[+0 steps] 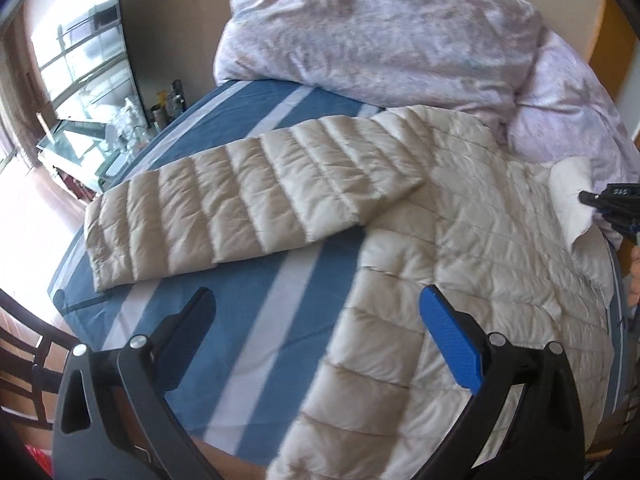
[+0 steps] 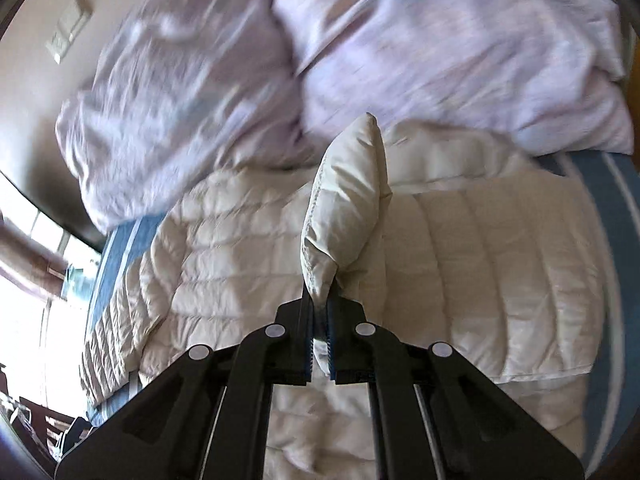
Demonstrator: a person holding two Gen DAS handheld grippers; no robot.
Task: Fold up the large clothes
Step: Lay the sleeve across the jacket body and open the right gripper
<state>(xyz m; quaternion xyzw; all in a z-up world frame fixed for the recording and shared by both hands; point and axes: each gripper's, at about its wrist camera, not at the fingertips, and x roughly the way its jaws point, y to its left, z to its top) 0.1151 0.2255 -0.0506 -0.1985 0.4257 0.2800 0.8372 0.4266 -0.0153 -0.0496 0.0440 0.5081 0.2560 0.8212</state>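
The duvet [image 2: 224, 80] is smeared by motion blur in the right wrist view. The jacket [image 1: 500, 240] runs off the bottom edge of the left wrist view. The right gripper [image 1: 588, 198] is mostly cut off there, and the bottles [image 1: 168, 104] are too small to identify.

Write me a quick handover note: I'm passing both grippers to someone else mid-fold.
Left gripper: open, empty, hovering over the blue striped sheet beside the jacket's near sleeve.
Right gripper: shut on a pinched fold of the cream quilted jacket, lifted off the bed.
Jacket lies spread on the bed before the lilac duvet; both sleeves are still out to the left.
Done: edge picked up. Left: fold sleeves and body.
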